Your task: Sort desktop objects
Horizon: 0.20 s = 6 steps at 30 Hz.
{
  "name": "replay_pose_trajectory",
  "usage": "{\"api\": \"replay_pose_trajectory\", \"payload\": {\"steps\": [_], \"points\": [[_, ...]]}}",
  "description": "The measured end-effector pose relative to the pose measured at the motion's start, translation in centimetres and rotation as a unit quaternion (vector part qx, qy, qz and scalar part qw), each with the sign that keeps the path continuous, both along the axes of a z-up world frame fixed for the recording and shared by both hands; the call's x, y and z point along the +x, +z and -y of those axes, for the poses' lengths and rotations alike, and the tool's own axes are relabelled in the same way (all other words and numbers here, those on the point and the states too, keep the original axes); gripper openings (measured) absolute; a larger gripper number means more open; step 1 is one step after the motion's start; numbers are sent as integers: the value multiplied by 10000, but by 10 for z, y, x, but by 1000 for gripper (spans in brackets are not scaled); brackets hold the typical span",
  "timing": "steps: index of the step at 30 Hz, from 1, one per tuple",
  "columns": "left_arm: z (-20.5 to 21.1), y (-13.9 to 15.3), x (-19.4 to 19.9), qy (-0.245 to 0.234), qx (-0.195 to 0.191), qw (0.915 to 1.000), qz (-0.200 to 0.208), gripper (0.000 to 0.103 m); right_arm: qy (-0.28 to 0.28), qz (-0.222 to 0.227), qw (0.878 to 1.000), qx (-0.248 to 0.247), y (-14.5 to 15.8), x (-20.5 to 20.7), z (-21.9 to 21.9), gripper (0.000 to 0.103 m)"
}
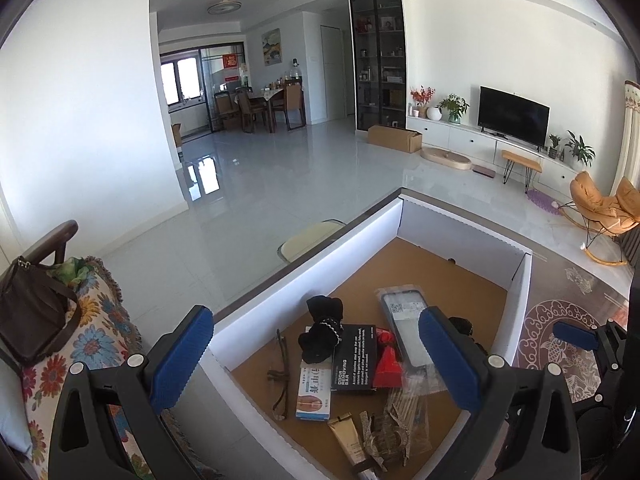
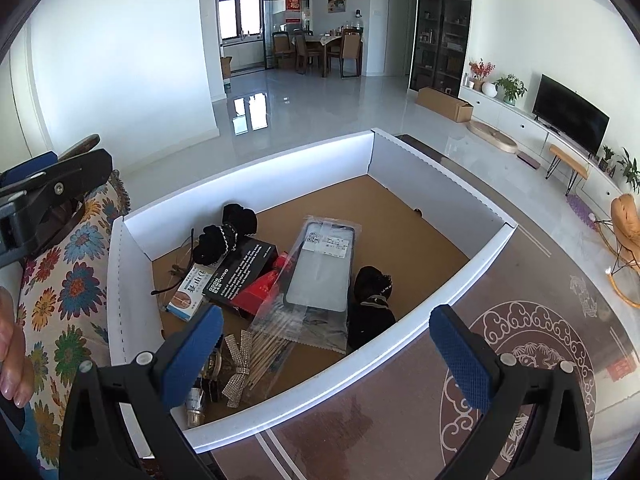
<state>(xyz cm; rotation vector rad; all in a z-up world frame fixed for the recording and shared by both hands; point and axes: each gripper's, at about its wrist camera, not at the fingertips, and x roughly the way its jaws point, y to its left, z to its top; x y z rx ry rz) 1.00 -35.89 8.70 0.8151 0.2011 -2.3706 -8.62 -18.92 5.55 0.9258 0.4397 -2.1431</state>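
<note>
Both grippers' jaws spread wide, empty, left gripper (image 1: 316, 360) above cluttered white box (image 1: 304, 248), right gripper (image 2: 326, 344) over its near wall

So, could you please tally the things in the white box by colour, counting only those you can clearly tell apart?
Black: 3 (hair scrunchie, odor removing bar box, pouch)
Red: 1 (packet)
Clear: 2 (phone case pack, stick bag)
Blue-white: 1 (carton)
Silver: 1 (bow)
Total: 8

Far half of box: bare cork floor (image 2: 384, 216), open from above.
Near half: clutter (phone case (image 2: 324, 268) topmost).
Sides: white walls (image 2: 248, 172).
</note>
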Motion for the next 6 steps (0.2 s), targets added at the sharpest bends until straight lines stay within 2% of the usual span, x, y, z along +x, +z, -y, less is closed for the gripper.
{"api": "replay_pose_trajectory", "payload": {"steps": [6], "points": [[4, -4, 9, 116, 92, 9996, -253, 103, -47, -57, 9999, 71, -1, -1, 3, 103]]}}
